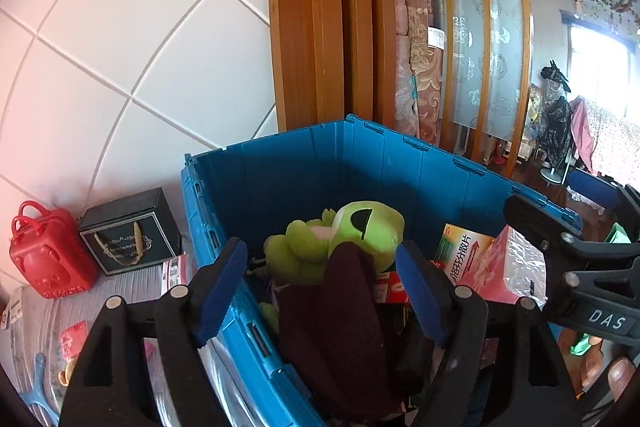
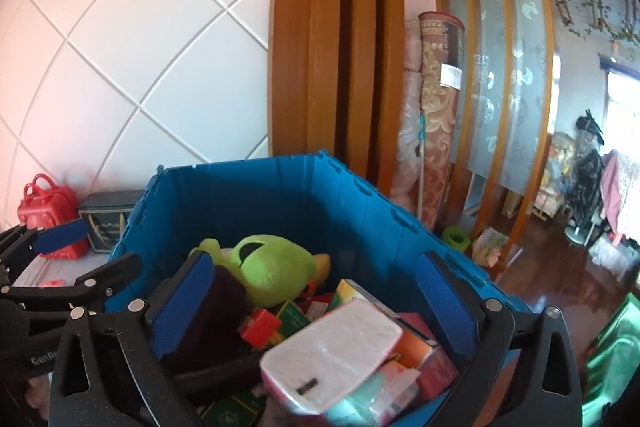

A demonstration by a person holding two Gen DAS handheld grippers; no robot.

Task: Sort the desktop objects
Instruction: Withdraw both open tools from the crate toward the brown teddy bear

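against white tiled wall (image 1: pixel 120 27), blue crate (image 1: pixel 304 163); left gripper (image 1: pixel 320 291), right gripper (image 2: pixel 316 307) jaws apart.

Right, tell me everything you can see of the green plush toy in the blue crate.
The green plush toy is soft, fuzzy and bright lime green, with a rounded head bearing a black eye patch, plus lumpy limbs and a pale pink patch near them. It lies on its side toward the far end of the blue crate, on top of boxes. A dark maroon cloth lies against its near side. Neither gripper touches it.
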